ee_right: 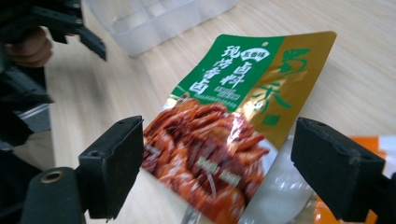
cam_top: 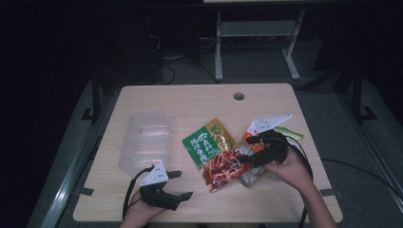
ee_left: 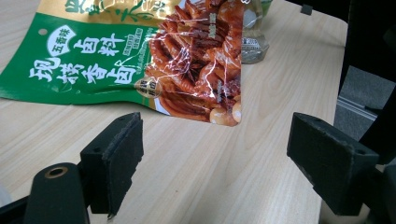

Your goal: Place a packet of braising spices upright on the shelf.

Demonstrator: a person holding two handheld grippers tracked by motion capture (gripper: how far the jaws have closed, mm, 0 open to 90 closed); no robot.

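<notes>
A snack pouch (cam_top: 214,152), green and gold with a red food picture, lies flat in the middle of the wooden table (cam_top: 199,102). My right gripper (cam_top: 245,149) hangs over the pouch's right edge with its jaws wide and nothing pressed between them. In the right gripper view the pouch (ee_right: 233,107) lies below the open gripper (ee_right: 217,158). My left gripper (cam_top: 181,185) rests near the table's front left, open and empty. From the left gripper view the pouch (ee_left: 140,56) sits beyond the spread gripper (ee_left: 215,154), apart from it.
A clear plastic container (cam_top: 145,142) stands at the left of the table. Under and behind my right hand lie an orange packet (cam_top: 249,135), a green packet (cam_top: 290,133) and a clear packet (cam_top: 252,178). A round cable hole (cam_top: 239,96) is near the far edge.
</notes>
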